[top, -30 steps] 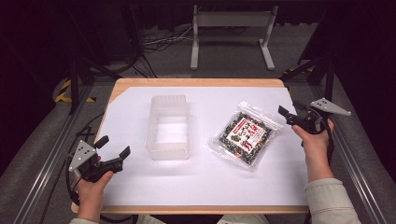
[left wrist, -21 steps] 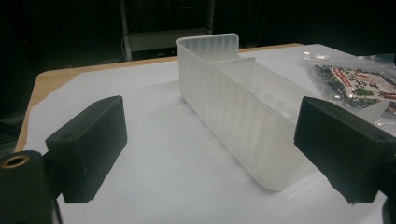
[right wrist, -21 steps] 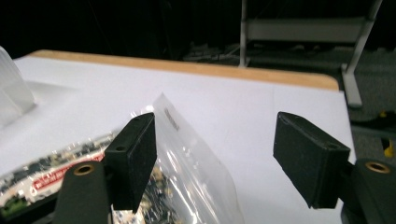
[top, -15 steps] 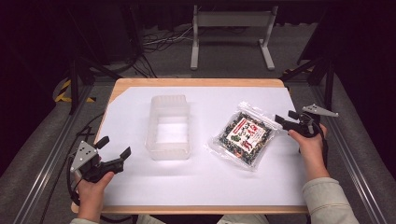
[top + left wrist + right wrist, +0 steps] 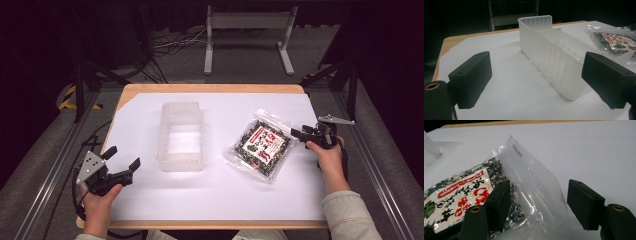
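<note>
Right gripper lower, beside one packet

The high view looks forward and down from above the person's side, far enough back to take in the whole white-covered table and the dark floor beyond it. The left gripper view sits low and close behind its own two black jaws, facing level across the table; a clear plastic bin stands just ahead, nearer one jaw. The right gripper view looks steeply down from very near, a snack bag lying between and beneath its jaws. All three views share the bag, the bin and the white surface.
</note>
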The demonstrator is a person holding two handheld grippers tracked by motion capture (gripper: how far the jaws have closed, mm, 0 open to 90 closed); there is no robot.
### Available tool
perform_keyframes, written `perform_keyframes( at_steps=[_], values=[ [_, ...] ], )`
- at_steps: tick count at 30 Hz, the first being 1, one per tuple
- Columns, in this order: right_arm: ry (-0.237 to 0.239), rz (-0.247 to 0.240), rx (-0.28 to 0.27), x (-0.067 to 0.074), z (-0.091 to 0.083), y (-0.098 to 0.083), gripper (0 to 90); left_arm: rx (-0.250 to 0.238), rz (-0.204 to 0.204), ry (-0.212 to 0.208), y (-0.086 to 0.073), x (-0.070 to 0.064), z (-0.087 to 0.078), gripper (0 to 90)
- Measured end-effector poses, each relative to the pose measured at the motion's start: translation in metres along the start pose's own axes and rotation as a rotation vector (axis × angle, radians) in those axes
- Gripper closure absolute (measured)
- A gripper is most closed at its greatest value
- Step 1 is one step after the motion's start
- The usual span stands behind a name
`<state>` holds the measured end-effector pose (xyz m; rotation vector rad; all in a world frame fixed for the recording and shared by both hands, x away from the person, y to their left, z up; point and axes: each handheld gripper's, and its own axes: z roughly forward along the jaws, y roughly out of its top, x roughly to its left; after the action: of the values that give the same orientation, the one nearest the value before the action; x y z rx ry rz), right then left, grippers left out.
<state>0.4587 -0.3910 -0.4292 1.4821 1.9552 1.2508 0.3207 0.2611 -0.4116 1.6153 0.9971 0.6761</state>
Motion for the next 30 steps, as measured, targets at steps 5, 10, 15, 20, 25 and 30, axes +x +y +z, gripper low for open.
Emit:
perform_keyframes(
  at_steps=[5, 10, 15, 20, 25, 30],
  values=[
    [0.002, 0.022, 0.057, -0.002, 0.006, -0.003, 36.9, 0.002, 0.001, 0.000, 0.000, 0.000, 0.000, 10.3],
    [0.060, 0.055, 0.092, -0.004, 0.011, -0.006, 31.8, 0.001, -0.003, 0.000, 0.000, 0.000, 0.000, 10.3],
    [0.074, 0.067, 0.096, -0.004, 0.014, -0.006, 30.0, 0.005, 0.000, 0.003, -0.001, 0.001, 0.000, 10.4],
    [0.080, 0.070, 0.111, -0.004, 0.013, -0.006, 42.8, 0.007, 0.000, 0.002, -0.001, 0.001, 0.001, 10.5],
    [0.068, 0.024, 0.120, 0.000, 0.015, -0.005, 52.1, 0.012, -0.010, -0.002, -0.002, 0.001, 0.001, 10.4],
    [0.063, 0.008, 0.111, -0.001, 0.011, -0.005, 71.2, 0.015, -0.008, -0.003, -0.002, 0.001, 0.002, 10.4]
  ],
)
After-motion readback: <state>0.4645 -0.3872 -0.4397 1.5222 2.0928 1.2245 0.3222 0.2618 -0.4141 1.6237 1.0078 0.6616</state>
